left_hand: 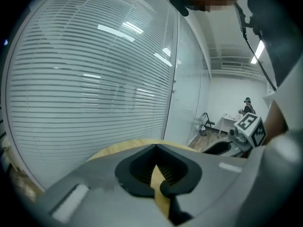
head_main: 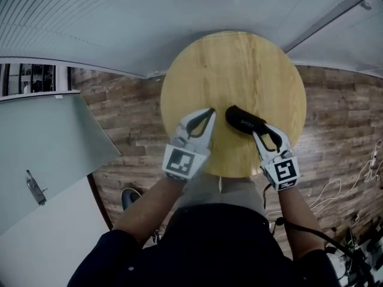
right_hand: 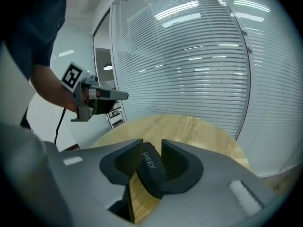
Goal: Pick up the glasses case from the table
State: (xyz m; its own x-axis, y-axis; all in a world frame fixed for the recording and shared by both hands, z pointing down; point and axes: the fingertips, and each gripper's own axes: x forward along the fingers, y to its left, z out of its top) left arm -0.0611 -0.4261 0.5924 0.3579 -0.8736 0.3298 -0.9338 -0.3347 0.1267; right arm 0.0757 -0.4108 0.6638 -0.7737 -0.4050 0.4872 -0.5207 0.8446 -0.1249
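Here the right gripper's (right_hand: 151, 148) fingers stand parted — glasses case (right_hand: 150, 168) between them. Left gripper's (left_hand: 155, 146) fingers are pressed together.

Slatted blinds (left_hand: 94, 79) line a glass wall beside a wood-plank floor (head_main: 341, 112), where pale cables (head_main: 338, 190) trail. A grey door (head_main: 54, 148) with a metal handle (head_main: 35, 187) stands at one side. Far off, a person (left_hand: 247, 107) is near a white desk (left_hand: 229, 121) under a strip light (left_hand: 258, 51).

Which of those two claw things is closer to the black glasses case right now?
Right. The right gripper has its jaws either side of the glasses case; the left gripper is off to the case's side, not touching it, jaws together.
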